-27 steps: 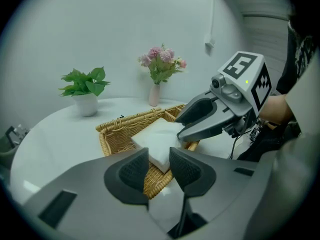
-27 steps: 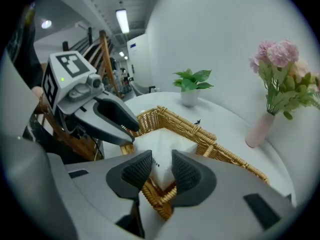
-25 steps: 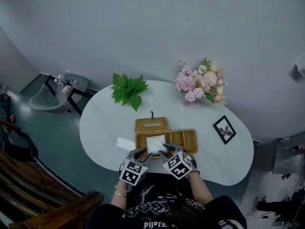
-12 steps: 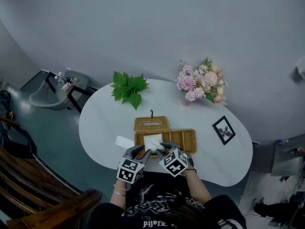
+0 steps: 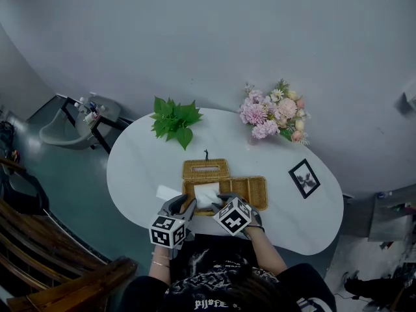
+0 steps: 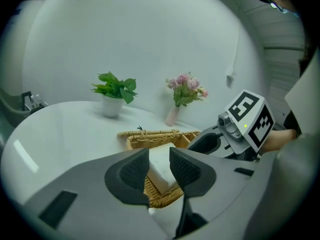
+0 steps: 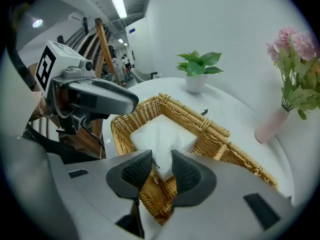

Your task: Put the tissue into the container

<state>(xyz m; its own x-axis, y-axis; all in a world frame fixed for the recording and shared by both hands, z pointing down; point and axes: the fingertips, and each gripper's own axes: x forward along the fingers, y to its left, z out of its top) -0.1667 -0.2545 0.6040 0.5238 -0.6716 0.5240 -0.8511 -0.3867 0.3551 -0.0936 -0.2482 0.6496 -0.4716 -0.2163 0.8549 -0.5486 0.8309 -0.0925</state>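
The white, block-shaped tissue (image 7: 161,133) in the wicker container (image 7: 196,120) was pinched by the right gripper (image 7: 161,168), the left gripper (image 6: 159,163) released.

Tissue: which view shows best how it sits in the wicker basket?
Right gripper view: the tissue fills one end of the basket, a corner between the jaws. Head view shows it small; left gripper view, just a slice past its jaws.

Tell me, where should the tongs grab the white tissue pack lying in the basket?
Probably the near corner of the tissue pack, coming down from above on the person's side. The pack lies flat and snug inside the wicker basket, so the walls block its sides. Only that soft corner lifts clear of the rim. The right tongs pinch it there.
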